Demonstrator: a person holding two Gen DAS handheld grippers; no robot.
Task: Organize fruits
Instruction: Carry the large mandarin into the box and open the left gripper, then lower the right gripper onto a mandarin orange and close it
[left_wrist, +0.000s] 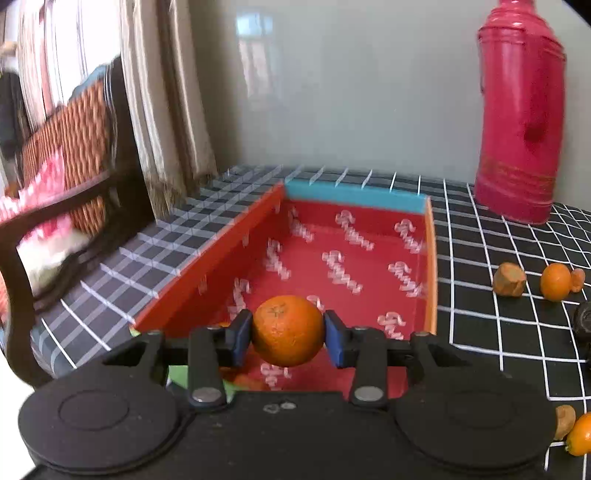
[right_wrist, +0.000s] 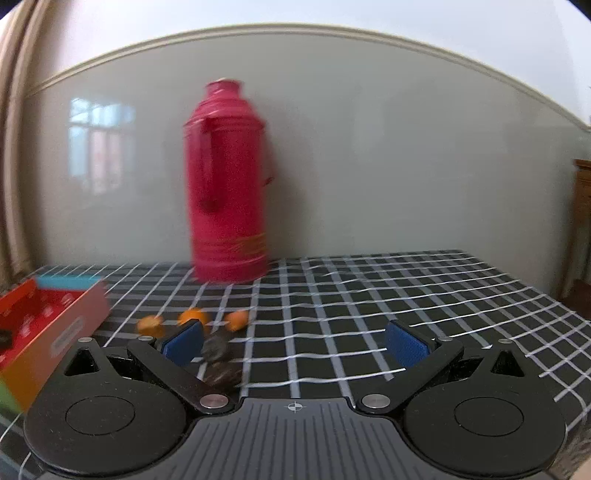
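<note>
My left gripper (left_wrist: 288, 332) is shut on an orange tangerine (left_wrist: 288, 330) and holds it above the near end of a red box (left_wrist: 343, 254) with a blue far wall. Something orange lies in the box under the gripper, mostly hidden. Loose on the black checked cloth to the right are a small orange fruit (left_wrist: 555, 281) and a brownish piece (left_wrist: 509, 279). My right gripper (right_wrist: 293, 341) is open and empty above the cloth. Small orange fruits (right_wrist: 194, 316) and two dark lumps (right_wrist: 218, 349) lie by its left finger.
A tall pink thermos (left_wrist: 519, 110) stands at the back by the wall, also in the right wrist view (right_wrist: 227, 184). The red box (right_wrist: 48, 325) sits at the table's left. A chair (left_wrist: 74, 155) and curtain stand beyond the left edge. More fruit (left_wrist: 580, 437) lies near right.
</note>
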